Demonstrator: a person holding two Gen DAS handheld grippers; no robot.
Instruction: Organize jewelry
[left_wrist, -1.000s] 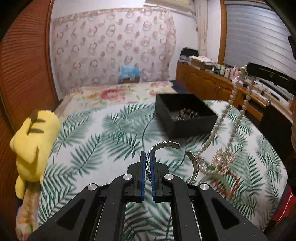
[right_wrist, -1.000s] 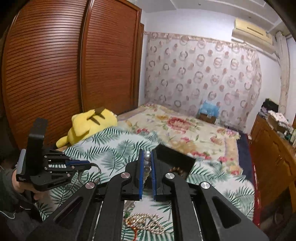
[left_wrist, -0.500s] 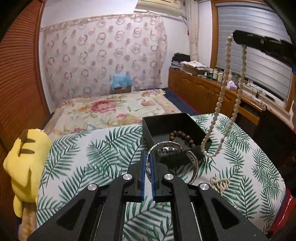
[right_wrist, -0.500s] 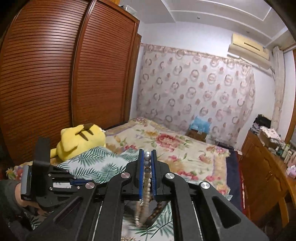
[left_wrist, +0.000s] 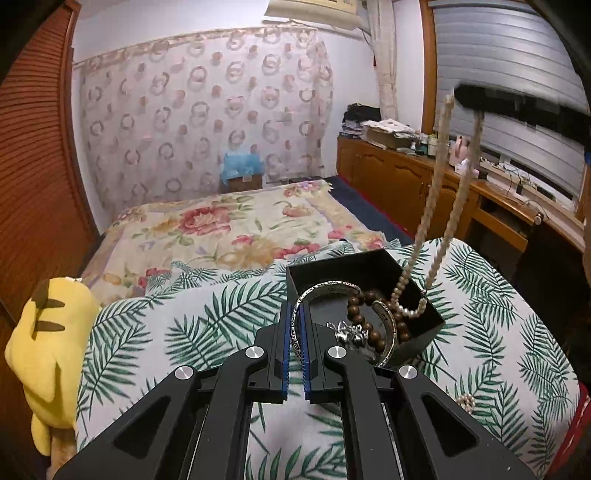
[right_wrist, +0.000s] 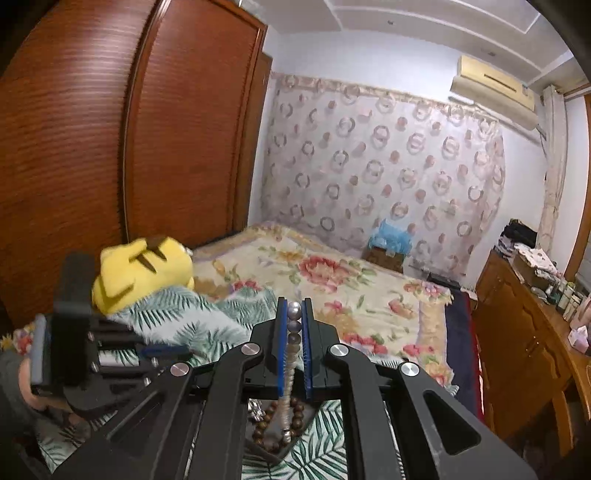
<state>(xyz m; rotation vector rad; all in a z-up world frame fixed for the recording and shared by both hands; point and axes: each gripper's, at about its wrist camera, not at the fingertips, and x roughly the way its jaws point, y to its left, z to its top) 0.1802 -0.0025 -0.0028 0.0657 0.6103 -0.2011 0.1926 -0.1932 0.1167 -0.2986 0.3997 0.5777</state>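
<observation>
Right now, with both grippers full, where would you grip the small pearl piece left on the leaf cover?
Take the pearl piece from straight above, fingers straddling its cluster: it lies flat on the soft cover, clear of the box, so a side approach would likely just push it.

Black open-top box (left_wrist: 406, 341) sits on the palm-print bedspread, holding a brown wooden bead bracelet (left_wrist: 369, 317) and a small silver piece (left_wrist: 347, 330). Silver engraved cuff bangle (left_wrist: 325, 288) held edge-on, its arc over the box's near-left corner. Pearl necklace (left_wrist: 428, 229) hangs as a long loop from above, bottom end dipping inside the box near its right wall. One small pearl-like item (left_wrist: 466, 401) lies loose on the bedspread.
</observation>
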